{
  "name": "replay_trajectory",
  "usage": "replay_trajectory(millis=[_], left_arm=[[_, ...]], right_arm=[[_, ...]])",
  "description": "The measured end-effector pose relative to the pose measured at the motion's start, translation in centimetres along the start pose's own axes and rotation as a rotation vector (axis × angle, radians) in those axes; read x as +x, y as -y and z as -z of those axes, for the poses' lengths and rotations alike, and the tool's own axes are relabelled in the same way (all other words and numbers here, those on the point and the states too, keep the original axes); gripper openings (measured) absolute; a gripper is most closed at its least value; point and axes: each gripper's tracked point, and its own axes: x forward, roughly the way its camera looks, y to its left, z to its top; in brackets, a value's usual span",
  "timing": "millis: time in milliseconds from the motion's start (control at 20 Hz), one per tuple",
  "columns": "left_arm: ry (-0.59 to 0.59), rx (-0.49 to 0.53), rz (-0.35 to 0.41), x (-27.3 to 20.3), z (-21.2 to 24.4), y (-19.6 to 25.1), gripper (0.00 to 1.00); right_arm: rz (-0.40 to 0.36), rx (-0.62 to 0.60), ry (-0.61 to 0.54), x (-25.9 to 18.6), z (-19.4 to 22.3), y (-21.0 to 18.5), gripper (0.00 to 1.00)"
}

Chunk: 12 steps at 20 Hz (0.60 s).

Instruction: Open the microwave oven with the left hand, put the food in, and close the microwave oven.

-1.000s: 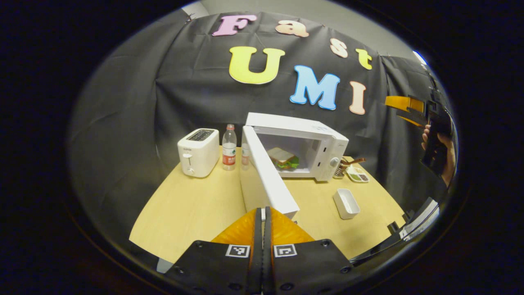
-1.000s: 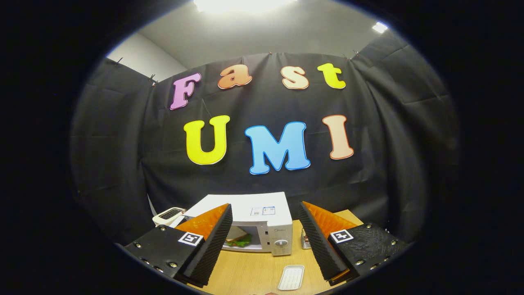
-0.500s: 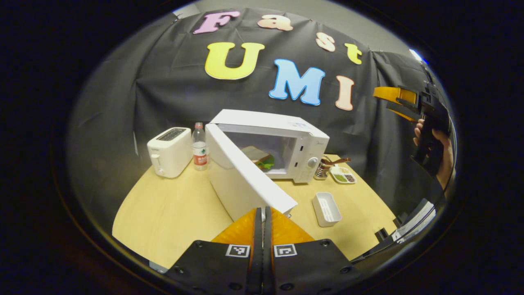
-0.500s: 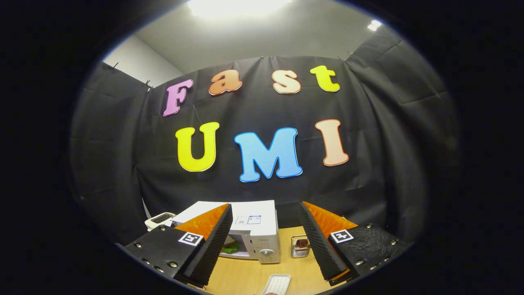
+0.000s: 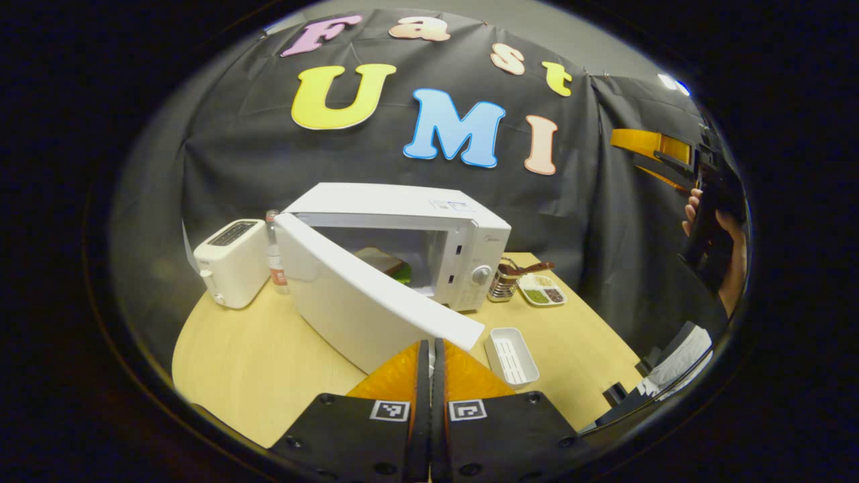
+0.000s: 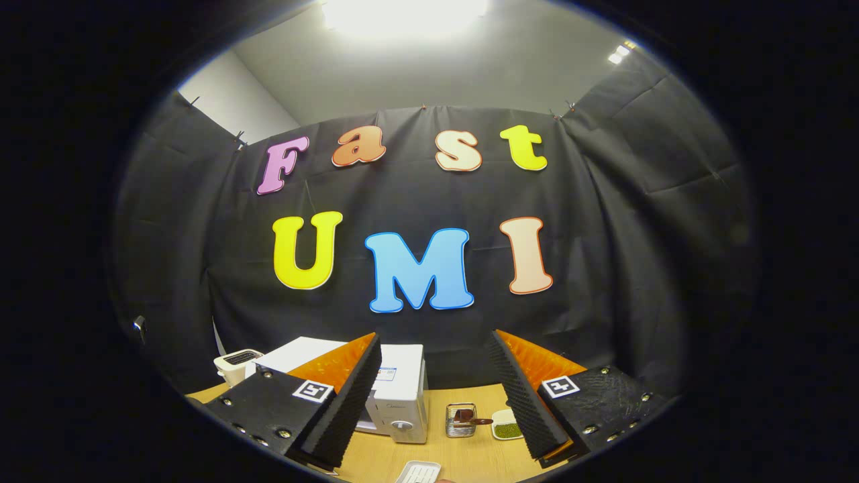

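The white microwave (image 5: 402, 201) stands at the middle of the table with its door (image 5: 349, 302) partly open, hinged on the left. A sandwich (image 5: 386, 260) lies inside, half hidden by the door. My left gripper (image 5: 429, 345) is shut with nothing between its fingers, its tips right at the door's free lower edge. In the left gripper view, a hand (image 5: 728, 248) holds the right gripper (image 5: 634, 153) high at the far right. In the right gripper view, my right gripper (image 6: 433, 396) is open and empty, well above the table, with the microwave (image 6: 402, 396) seen between its fingers.
A white toaster (image 5: 231, 261) and a water bottle (image 5: 274, 258) stand left of the microwave. Right of it are a wire utensil holder (image 5: 503, 285) and a small dish (image 5: 545, 294). A white tray (image 5: 513, 355) lies on the wooden table (image 5: 255, 362) near the door's edge.
The microwave door has swung from wide open toward its frame, with my left gripper following its free edge. The right gripper's view has drifted to the right and stays open.
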Motion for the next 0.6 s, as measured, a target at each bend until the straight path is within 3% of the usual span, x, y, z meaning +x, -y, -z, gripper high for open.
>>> replay_trajectory(millis=[200,600], left_arm=[[0.008,0.008,0.024,2.6,-1.3,1.5,0.06],[0.004,0.019,0.069,7.3,-3.2,3.4,0.07]], right_arm=[[0.016,0.003,-0.01,0.6,0.3,1.4,1.0],[0.06,0.005,-0.039,1.2,1.1,4.7,0.97]])
